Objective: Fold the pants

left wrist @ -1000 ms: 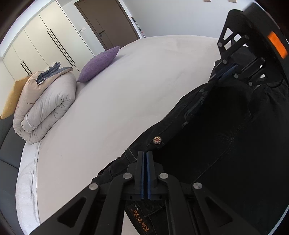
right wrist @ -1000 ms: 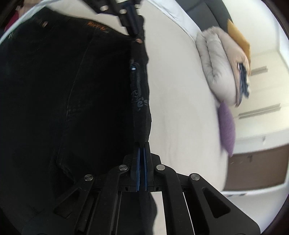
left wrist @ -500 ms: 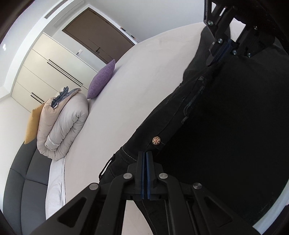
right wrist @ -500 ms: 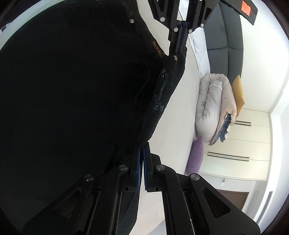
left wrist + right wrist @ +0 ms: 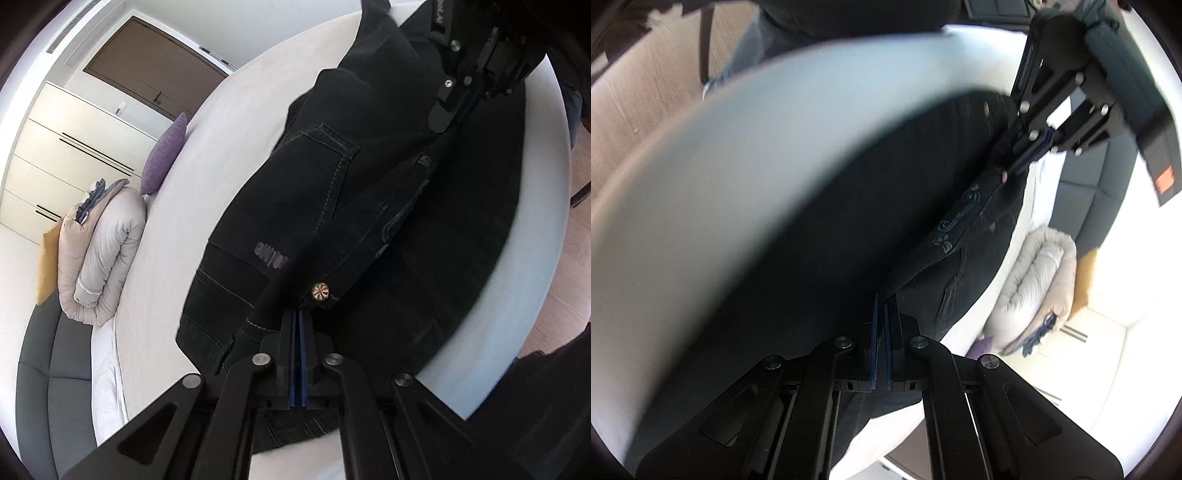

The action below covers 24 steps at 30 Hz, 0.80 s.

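Left gripper (image 5: pixel 297 314): its fingers (image 5: pixel 289 332) are pressed together on the waistband of the black pants (image 5: pixel 332 206), just below the metal button (image 5: pixel 320 291).
Right gripper (image 5: pixel 882 299): its fingers (image 5: pixel 892 314) are clamped on a fold of the same waistband; a thin slit of fabric is seen between the blue pads.
Left gripper in the right wrist view (image 5: pixel 1015 168): it is seen at the far end of the waistband, closed on the cloth beside the button (image 5: pixel 1004 178).
Right gripper in the left wrist view (image 5: pixel 461 110): it is seen at the upper end of the pants, closed on the cloth.
Pants: the waistband is held stretched between the two grippers, and the dark cloth is spread over the white bed (image 5: pixel 229 122); a back pocket (image 5: pixel 317 173) with pale stitching is turned up.
Bed: its bare sheet is seen on both sides of the pants.
Rolled duvet (image 5: pixel 99 254): it lies at the head of the bed, well apart from the pants.
Purple pillow (image 5: pixel 164 155): it is set beside the duvet, on the door side.
Yellow cushion (image 5: pixel 46 266): it is tucked behind the duvet.
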Each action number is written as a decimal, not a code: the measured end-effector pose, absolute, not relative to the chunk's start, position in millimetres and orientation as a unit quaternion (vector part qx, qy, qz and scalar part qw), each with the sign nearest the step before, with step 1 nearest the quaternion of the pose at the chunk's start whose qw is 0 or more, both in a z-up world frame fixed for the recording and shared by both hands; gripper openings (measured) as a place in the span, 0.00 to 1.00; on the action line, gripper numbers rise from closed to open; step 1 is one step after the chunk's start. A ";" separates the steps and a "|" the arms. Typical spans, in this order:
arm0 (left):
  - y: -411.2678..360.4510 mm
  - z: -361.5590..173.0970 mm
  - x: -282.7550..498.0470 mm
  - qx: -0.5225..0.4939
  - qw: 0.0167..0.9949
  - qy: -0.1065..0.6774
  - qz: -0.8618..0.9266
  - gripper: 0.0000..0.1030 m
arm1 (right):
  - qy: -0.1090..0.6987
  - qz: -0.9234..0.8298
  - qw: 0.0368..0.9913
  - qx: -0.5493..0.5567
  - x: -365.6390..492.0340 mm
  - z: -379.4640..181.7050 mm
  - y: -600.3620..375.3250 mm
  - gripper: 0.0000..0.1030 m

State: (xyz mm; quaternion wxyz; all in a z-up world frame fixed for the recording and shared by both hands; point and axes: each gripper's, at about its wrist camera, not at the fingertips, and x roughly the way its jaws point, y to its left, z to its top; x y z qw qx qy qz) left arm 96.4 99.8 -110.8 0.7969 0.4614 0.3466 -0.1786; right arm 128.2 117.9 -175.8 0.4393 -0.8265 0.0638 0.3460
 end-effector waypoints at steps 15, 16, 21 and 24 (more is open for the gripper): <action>130.6 -122.3 74.9 0.440 0.801 0.373 -0.164 0.01 | 0.069 0.372 0.484 -0.789 81.5 -168.1 153.0 0.02; 131.7 -124.4 73.6 0.438 0.800 0.375 -0.165 0.01 | 0.072 0.373 0.484 -0.788 81.5 -169.7 153.1 0.02; 134.8 -136.1 70.0 0.435 0.800 0.380 -0.163 0.02 | 0.080 0.372 0.489 -0.785 77.8 -174.5 148.9 0.02; 138.8 -137.9 71.3 0.440 0.802 0.377 -0.148 0.03 | 0.087 0.368 0.495 -0.782 78.4 -181.2 145.9 0.02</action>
